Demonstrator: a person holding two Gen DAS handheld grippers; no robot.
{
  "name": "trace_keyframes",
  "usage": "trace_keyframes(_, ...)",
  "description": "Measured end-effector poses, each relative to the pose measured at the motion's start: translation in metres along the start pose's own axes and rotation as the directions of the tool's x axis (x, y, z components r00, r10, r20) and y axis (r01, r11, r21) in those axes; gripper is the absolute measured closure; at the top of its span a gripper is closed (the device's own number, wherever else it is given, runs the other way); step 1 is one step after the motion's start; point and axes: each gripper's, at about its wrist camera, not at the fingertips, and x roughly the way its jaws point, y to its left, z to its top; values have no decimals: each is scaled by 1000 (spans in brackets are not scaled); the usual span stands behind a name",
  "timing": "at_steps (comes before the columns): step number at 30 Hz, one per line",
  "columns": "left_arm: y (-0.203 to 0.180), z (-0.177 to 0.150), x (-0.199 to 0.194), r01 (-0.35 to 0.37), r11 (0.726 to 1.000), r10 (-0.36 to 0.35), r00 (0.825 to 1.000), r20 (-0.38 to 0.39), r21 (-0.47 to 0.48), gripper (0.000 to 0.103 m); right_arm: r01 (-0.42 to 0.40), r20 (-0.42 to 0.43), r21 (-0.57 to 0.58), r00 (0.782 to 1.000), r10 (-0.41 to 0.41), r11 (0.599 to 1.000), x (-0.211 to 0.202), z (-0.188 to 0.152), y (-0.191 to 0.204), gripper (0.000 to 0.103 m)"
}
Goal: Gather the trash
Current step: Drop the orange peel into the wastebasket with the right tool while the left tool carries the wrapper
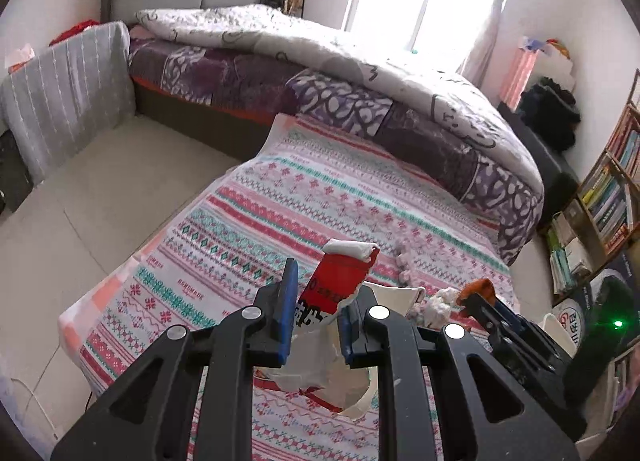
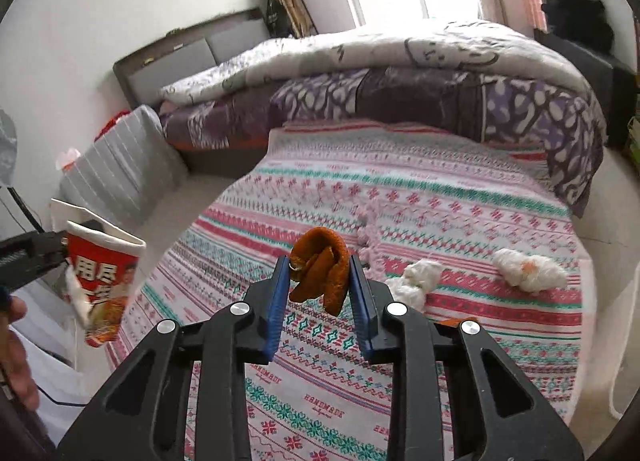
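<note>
My left gripper is shut on a torn red and white paper cup, held above the patterned cloth; the cup also shows at the left of the right wrist view. My right gripper is shut on a brown orange peel, lifted above the cloth; it shows in the left wrist view too. Two crumpled white tissues lie on the cloth to the right of my right gripper. One tissue shows in the left wrist view.
The striped pink, green and white cloth covers a table beside a bed with a purple blanket. A grey covered box stands left on the floor. Bookshelves stand at the right.
</note>
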Motion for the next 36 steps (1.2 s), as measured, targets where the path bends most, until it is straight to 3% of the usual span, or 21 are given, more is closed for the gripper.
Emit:
trace_keyframes(21,-104,-19,9,79,985,-81,997,11,153,85,177,68,9,982,-177,984,-64,2,-62,75)
trace_keyframes(36,-179,-45,22,166,955,-164,986,-29,244,85,334,45,159,938,-344,929,-110,-4,-142,75)
